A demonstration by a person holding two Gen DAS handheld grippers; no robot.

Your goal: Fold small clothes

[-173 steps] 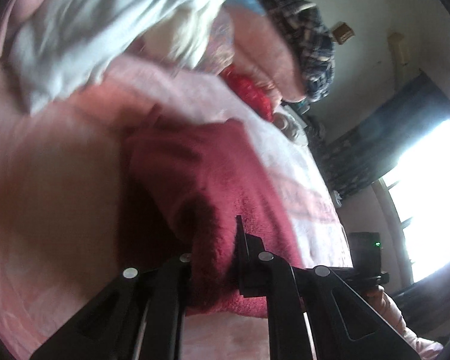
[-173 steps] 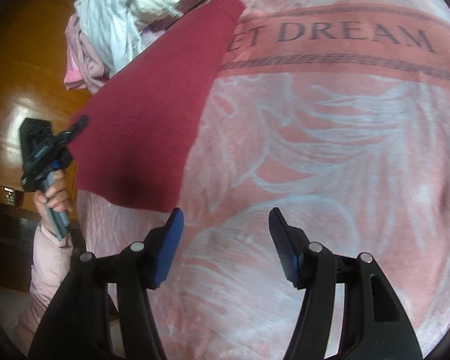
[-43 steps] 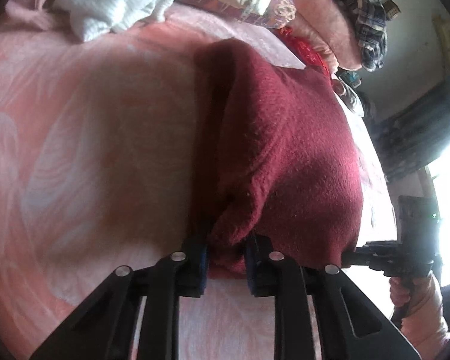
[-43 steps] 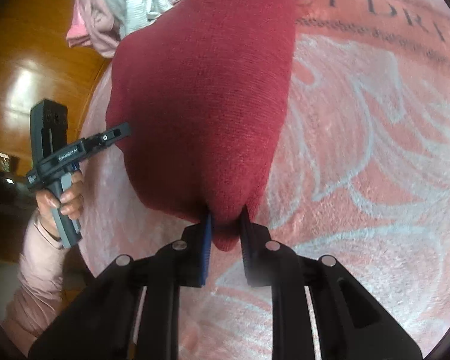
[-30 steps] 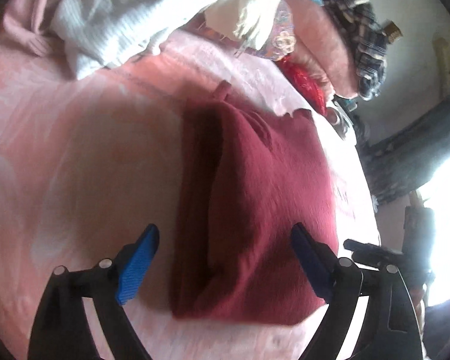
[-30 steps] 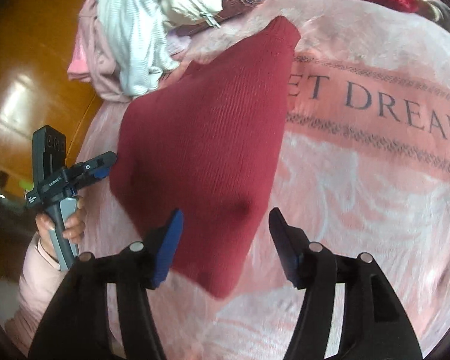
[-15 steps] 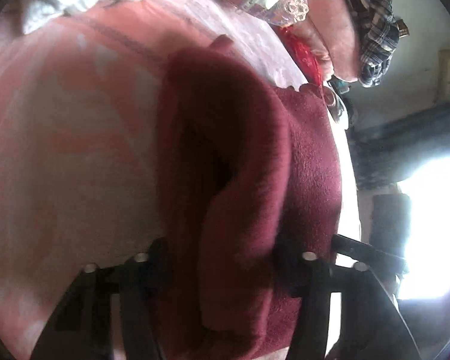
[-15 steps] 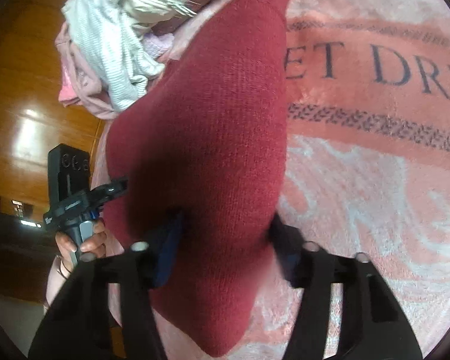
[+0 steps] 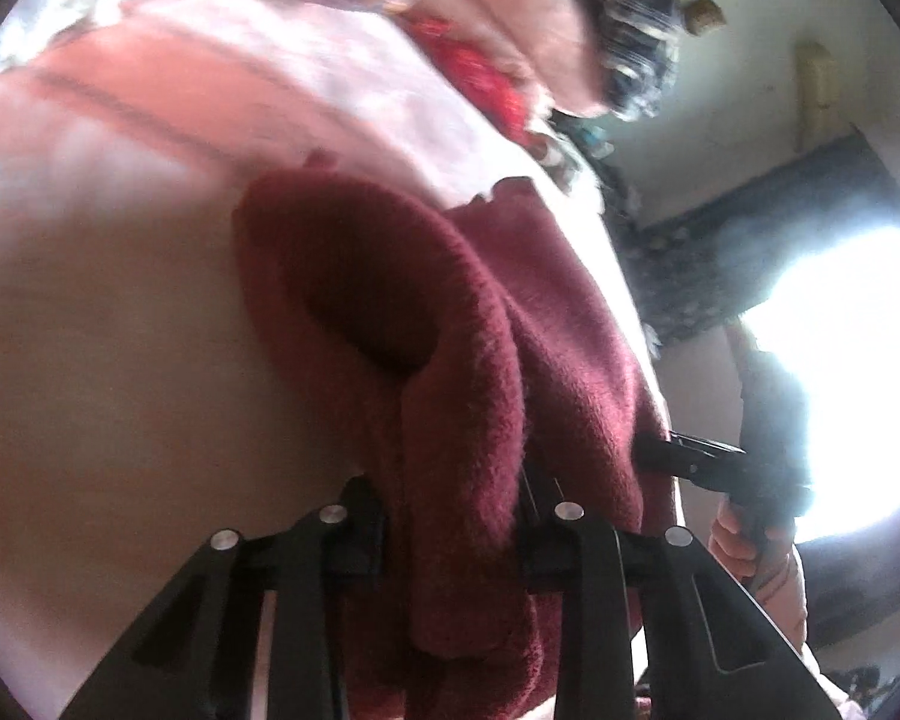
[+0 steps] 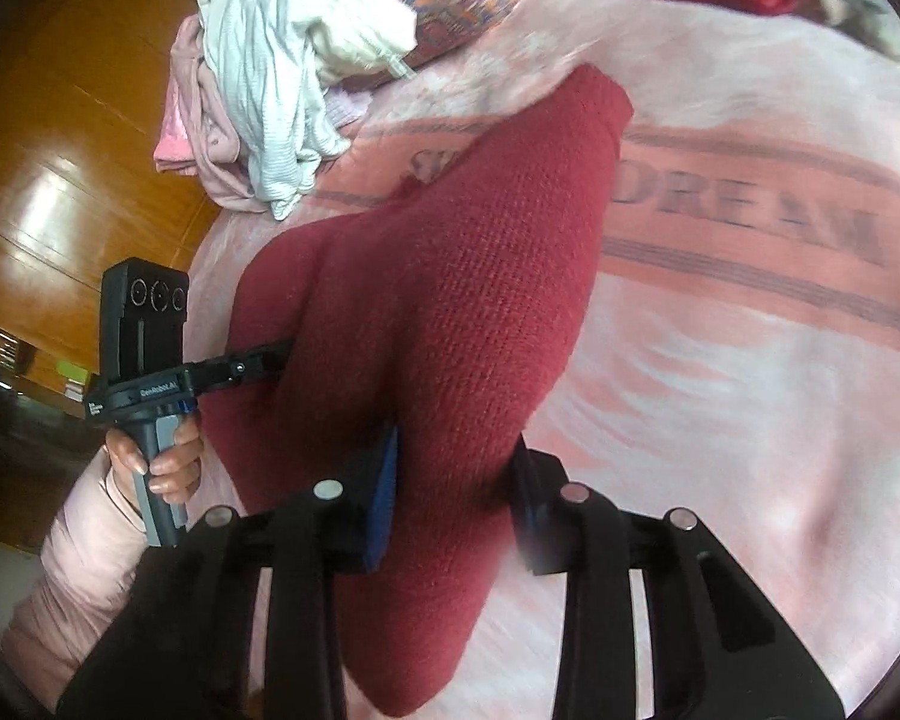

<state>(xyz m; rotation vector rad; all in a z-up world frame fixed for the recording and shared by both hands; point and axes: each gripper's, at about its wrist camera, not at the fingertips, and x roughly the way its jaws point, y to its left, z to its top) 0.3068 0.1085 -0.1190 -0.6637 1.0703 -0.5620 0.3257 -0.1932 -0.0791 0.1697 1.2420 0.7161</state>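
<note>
Gripping a dark red knitted garment [image 10: 450,300] from two sides, left gripper [image 9: 450,516] and right gripper [image 10: 456,480] each pinching a thick fold, garment bunched over pink printed blanket [image 10: 750,360], heap of pale crumpled clothes [image 10: 282,60] beyond.

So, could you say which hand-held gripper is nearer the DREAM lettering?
Right. The right hand-held gripper holds the sweater beside the lettering; the left hand-held gripper holds its far edge.

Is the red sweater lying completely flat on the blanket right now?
No, the red sweater is bunched and lifted off the blanket, with cloth between the fingers of the right gripper.
</note>
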